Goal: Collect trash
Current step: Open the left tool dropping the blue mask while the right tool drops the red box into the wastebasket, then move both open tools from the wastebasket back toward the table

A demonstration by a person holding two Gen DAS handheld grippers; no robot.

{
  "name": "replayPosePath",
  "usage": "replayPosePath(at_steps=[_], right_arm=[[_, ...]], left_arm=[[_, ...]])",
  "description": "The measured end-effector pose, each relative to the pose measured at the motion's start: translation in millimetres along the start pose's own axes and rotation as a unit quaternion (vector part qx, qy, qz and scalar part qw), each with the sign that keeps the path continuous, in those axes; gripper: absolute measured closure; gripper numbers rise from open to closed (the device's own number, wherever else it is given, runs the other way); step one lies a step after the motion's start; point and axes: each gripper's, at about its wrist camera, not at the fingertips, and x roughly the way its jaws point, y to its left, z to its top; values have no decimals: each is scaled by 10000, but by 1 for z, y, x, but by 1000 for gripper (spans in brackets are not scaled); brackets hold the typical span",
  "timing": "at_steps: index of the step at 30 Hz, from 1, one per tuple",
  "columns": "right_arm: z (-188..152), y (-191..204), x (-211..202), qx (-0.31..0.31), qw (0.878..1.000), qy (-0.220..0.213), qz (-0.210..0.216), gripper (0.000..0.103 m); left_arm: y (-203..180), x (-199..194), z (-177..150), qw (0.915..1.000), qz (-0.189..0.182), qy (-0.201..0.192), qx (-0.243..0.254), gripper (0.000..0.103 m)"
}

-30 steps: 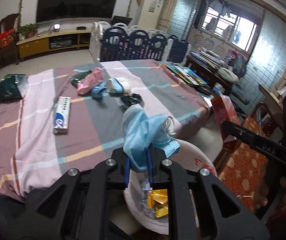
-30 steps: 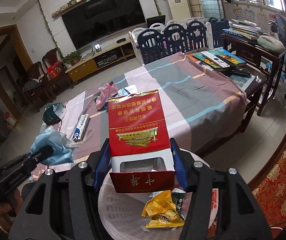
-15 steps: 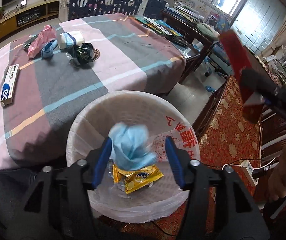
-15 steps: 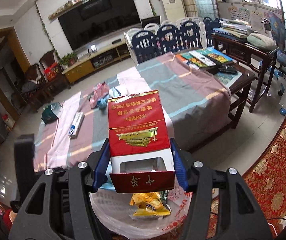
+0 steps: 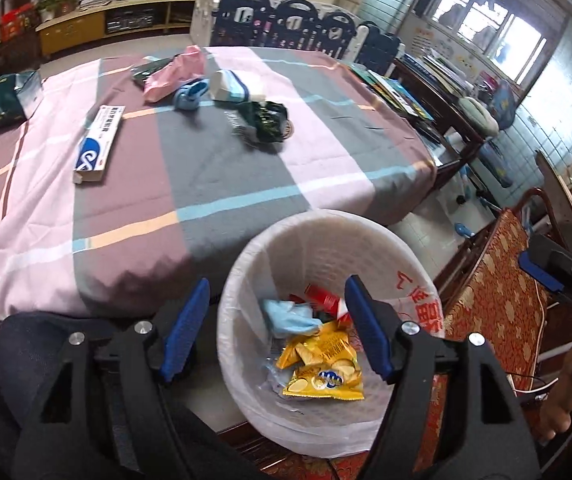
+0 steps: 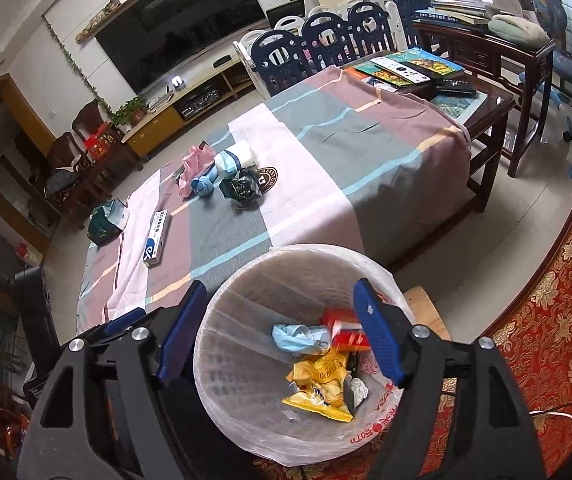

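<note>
Both grippers hang over the bin (image 5: 369,240), jaws wide and empty after just opening: the left gripper (image 5: 278,324) and the right gripper (image 6: 276,326). In the bin lie a blue mask (image 5: 289,316), a red box (image 6: 343,330) and a yellow wrapper (image 5: 323,368). More trash sits near the table's far edge: a toothpaste box (image 5: 96,144) and a dark wrapper (image 5: 266,118).

Left gripper (image 5: 278,320), tilted steeply downward, jaws spread wide with nothing between the blue pads (image 5: 184,322), having just been opening. Right gripper (image 6: 276,332), likewise angled down, jaws apart and empty, also just opened further; in the left wrist view it shows at the right edge, with the holding hand (image 5: 561,392) beneath it
</note>
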Motion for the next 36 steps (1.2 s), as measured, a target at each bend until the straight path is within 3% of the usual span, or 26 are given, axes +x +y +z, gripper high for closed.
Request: replayPosePath(at_steps=[12, 20, 28, 36], right_arm=[[-13, 40, 42, -288, 9982, 524, 72, 29], [-15, 78, 58, -631, 9957, 668, 103, 29], [-24, 109, 90, -853, 9917, 949, 148, 29], [-32, 130, 105, -931, 9901, 1023, 247, 29]], left_arm=[[54, -1, -2, 9966, 618, -201, -509, 26], [92, -7, -14, 9931, 770, -299, -830, 25], [113, -10, -22, 9884, 1165, -571, -794, 23], [132, -3, -30, 9875, 1152, -495, -951, 22]])
